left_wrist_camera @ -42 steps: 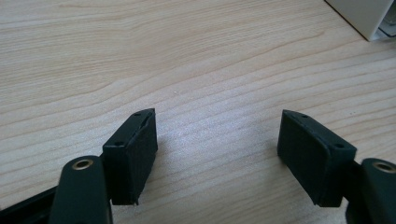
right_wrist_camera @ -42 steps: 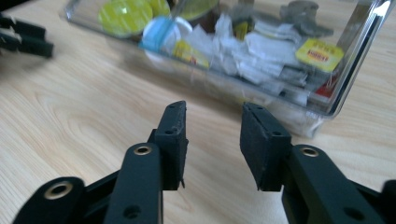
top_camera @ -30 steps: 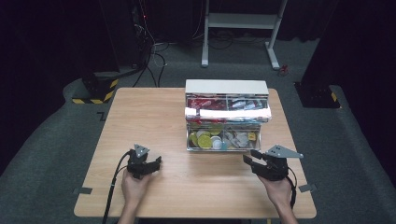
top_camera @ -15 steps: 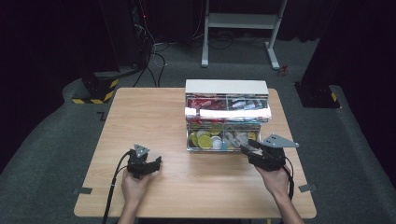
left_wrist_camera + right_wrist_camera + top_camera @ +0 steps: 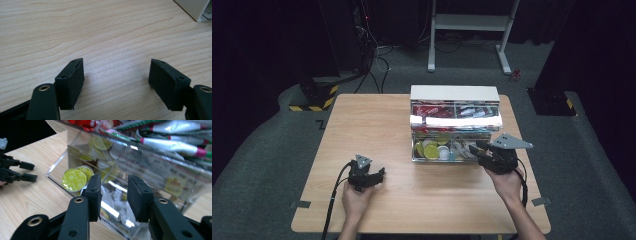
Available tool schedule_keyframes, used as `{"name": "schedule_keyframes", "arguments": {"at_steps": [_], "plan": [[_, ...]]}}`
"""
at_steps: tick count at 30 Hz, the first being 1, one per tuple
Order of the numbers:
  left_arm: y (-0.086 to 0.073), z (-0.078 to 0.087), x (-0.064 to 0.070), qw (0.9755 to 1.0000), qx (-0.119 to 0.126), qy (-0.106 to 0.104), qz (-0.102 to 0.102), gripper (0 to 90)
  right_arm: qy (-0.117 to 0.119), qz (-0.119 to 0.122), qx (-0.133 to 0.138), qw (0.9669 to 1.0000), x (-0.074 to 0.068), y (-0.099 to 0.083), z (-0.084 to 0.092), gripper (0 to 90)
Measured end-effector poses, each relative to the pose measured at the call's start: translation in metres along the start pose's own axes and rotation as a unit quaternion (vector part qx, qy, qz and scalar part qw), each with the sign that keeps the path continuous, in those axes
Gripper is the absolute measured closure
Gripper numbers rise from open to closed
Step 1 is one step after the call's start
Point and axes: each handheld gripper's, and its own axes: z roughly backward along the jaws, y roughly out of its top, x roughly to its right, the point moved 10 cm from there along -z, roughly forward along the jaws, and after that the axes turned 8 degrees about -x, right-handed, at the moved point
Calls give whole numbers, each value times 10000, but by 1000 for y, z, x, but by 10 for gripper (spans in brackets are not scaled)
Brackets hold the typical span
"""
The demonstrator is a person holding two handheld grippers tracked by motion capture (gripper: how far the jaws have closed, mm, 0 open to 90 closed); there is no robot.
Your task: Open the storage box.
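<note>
Reaching into the front of the clear plastic organiser box (image 5: 451, 145) looks like the step in hand; the right tool (image 5: 475, 150) sits just right of the frame's middle in the high view, nosed up against the box's lower right compartment; its jaws have just been closing and now stand fairly narrow, but in the right gripper view (image 5: 113, 195) I can't see anything pinched between the pads, just the transparent wall and the small pale sachets (image 5: 117, 203) behind it.

The round yellow-green foil-lidded capsules (image 5: 74, 179) sit in the lower left compartment, left of centre in that view; long silver and red stick packets (image 5: 172, 143) fill the upper tier across the top right.

The left tool (image 5: 381, 173) rests low and left of centre in the high view, on the light wooden desk (image 5: 367, 125); its jaws are spread wide with bare wood between them (image 5: 116, 72), well apart from the box.

My guess: it's still lining up for a pick, not a grab yet; next it needs to get over the front wall and down into the compartment, since closing where it is would only catch the wall.
</note>
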Motion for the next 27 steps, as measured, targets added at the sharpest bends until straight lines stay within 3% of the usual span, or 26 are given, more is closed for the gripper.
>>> {"name": "schedule_keyframes", "arguments": {"at_steps": [17, 27], "plan": [[0, 0, 0, 10000, 1, -5, -1, 289, 220, 62, 127, 9997, -8, 36, -2, 700], [0, 0, 0, 10000, 1, 5, -33, 290, 229, 0, 159, 9996, -6, 46, -6, 716]]}}
